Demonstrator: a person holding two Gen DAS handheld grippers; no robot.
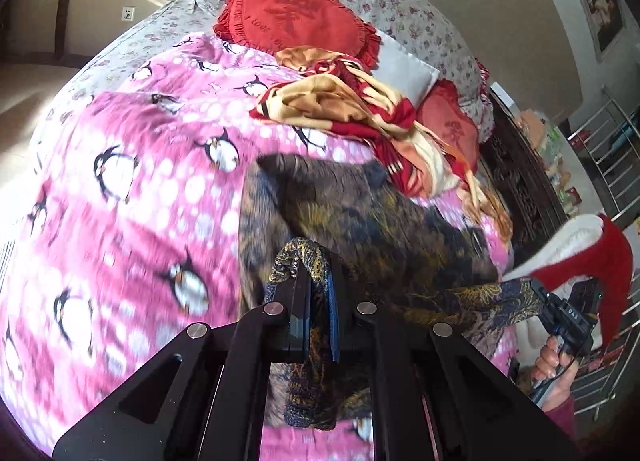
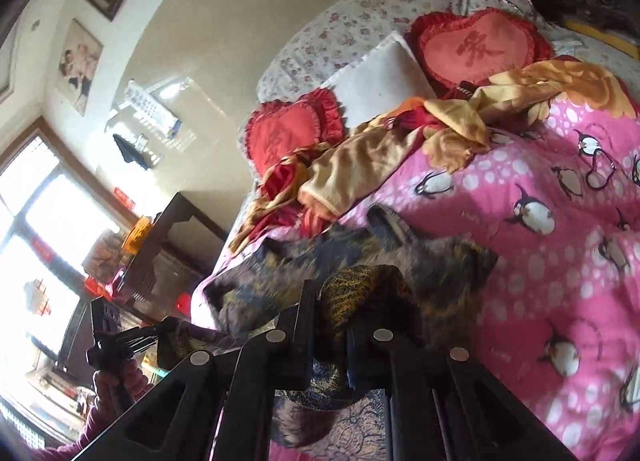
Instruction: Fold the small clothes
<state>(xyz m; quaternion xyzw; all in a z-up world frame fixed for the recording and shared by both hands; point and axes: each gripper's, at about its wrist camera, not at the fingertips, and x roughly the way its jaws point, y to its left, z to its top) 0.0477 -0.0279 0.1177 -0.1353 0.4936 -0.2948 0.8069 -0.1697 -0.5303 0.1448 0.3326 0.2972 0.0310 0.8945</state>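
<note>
Left gripper [image 1: 310,261] and right gripper [image 2: 332,297] each pinch an edge of the dark patterned cloth [image 1: 360,213], stretched left-right between them, its free bulk trailing far-side onto the pink penguin blanket [image 1: 120,181] on the bed.

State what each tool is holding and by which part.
Both hold the same dark blue-and-gold patterned cloth. The left tool pinches one bunched edge; the right tool pinches another, the cloth spanning between them above the pink penguin blanket.
</note>
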